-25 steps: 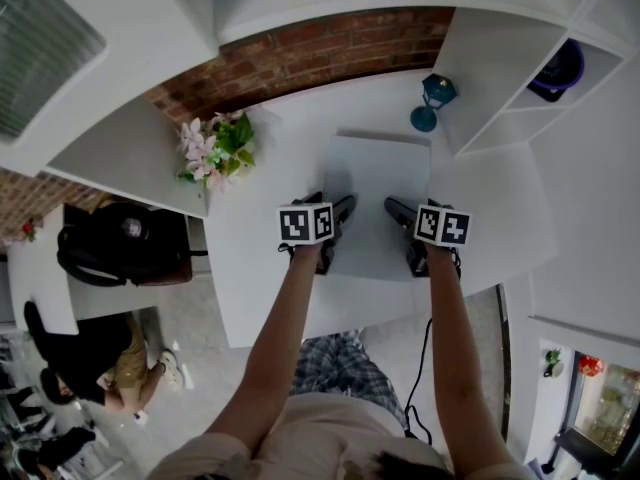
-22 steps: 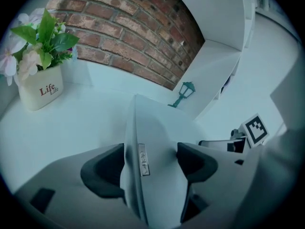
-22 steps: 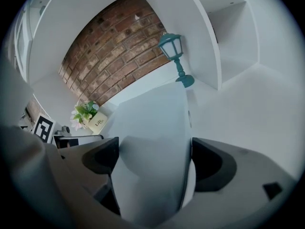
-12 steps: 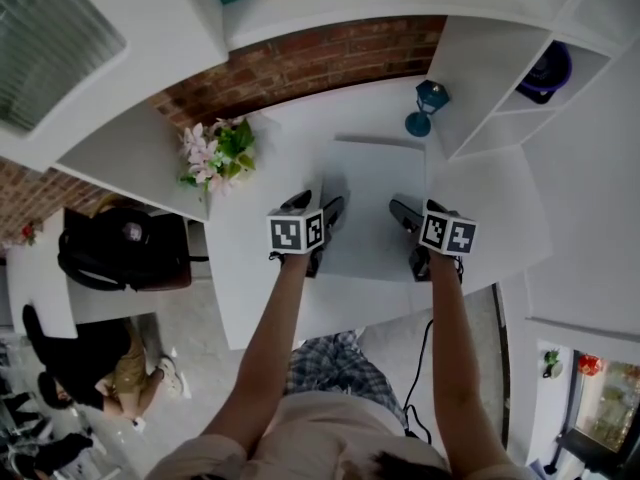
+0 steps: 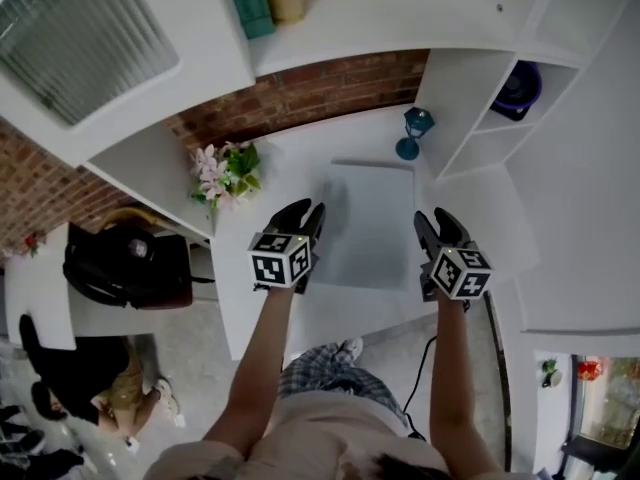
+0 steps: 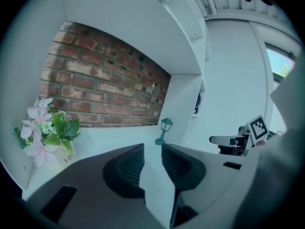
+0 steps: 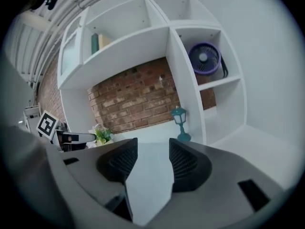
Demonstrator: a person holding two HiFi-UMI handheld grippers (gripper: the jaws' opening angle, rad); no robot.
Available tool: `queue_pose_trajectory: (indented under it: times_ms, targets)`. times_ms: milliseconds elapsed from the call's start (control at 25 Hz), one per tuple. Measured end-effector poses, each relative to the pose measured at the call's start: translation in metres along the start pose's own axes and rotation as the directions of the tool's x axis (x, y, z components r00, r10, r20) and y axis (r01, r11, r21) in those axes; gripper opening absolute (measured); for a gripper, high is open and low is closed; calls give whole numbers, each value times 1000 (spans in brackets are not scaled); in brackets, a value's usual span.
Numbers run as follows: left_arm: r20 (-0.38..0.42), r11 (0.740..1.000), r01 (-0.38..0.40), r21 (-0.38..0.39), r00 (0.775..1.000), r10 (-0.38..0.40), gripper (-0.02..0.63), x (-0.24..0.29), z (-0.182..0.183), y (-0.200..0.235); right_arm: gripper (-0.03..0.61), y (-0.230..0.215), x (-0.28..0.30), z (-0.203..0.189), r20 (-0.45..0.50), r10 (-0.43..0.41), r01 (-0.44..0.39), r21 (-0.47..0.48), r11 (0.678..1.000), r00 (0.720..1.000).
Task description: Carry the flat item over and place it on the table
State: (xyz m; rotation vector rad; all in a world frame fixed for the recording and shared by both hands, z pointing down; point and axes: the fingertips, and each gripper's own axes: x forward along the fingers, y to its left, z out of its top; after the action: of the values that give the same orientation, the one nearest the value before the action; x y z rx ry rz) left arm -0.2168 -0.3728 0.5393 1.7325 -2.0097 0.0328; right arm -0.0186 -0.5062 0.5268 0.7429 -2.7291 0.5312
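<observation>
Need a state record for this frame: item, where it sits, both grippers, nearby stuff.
item: flat white panel
placement: lying flat on the table, between the two grippers
left gripper: by the panel's left edge; jaws have just been closing, gap remains, nothing between them
right gripper: by the panel's right edge; jaws have just been closing, gap remains, nothing between them
nearby: teal lantern and pink flowers behind the panel
status: panel looks set down, ungripped
</observation>
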Motion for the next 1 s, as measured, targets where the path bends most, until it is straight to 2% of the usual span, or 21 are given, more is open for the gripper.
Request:
queue_pose_trajectory:
  times_ms: [160, 360, 520, 760, 1000]
  targets:
    - [98, 999, 25, 46, 995, -30, 84, -26, 27, -18, 163, 12, -38, 32, 131, -15, 26, -80, 996, 991]
    - [216, 993, 44, 107, 974, -67, 54, -58, 54, -36, 85, 15, -79, 58, 264, -54, 86, -113, 990, 963]
    - [271, 988, 42, 151, 959, -82, 37, -79, 65, -45, 37, 17, -108, 70, 347, -79, 125, -113, 986, 935]
    - [327, 984, 57, 171, 938, -111, 29, -100, 73, -56, 18, 27, -131, 81, 411, -86, 158, -145, 977, 908]
    - [350, 981, 75, 176, 927, -133, 28, -110, 77, -61, 17, 33, -144, 84, 435, -84, 172, -167, 971, 896]
